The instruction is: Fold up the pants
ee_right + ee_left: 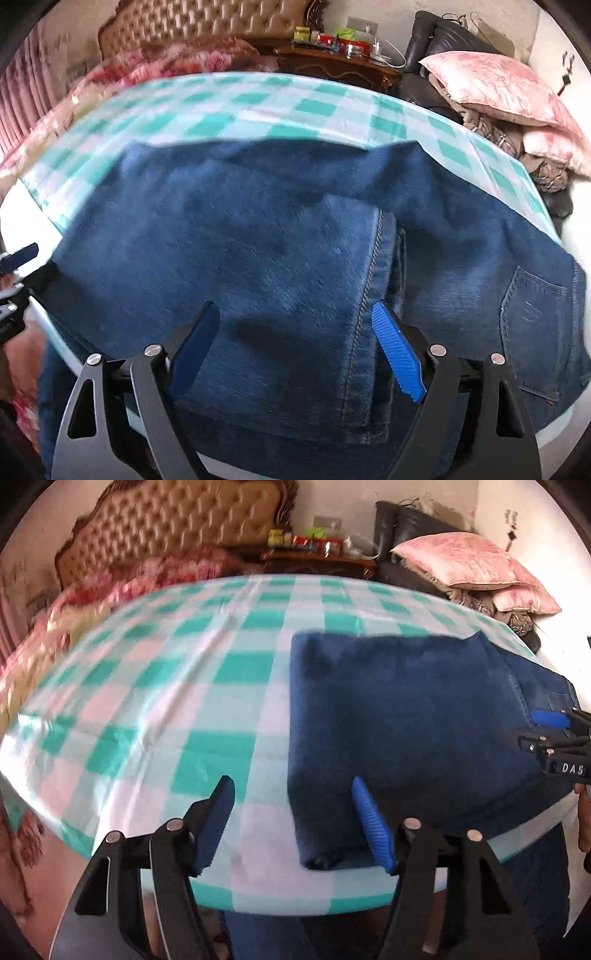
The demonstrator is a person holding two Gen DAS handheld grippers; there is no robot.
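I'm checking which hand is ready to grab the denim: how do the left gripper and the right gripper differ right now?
The left gripper straddles the folded edge of the dark blue denim jeans, one finger over the green-and-white checked tablecloth; the right gripper hovers wholly over denim, by a stitched seam. The right's jaws look wider. Both are open with blue ribbed pads, gripping nothing.

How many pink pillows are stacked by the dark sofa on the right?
2. The large pink pillow lies on top, leaning against the dark sofa. A smaller pink pillow sits beneath it on crumpled fabric. More may be hidden under the pile.
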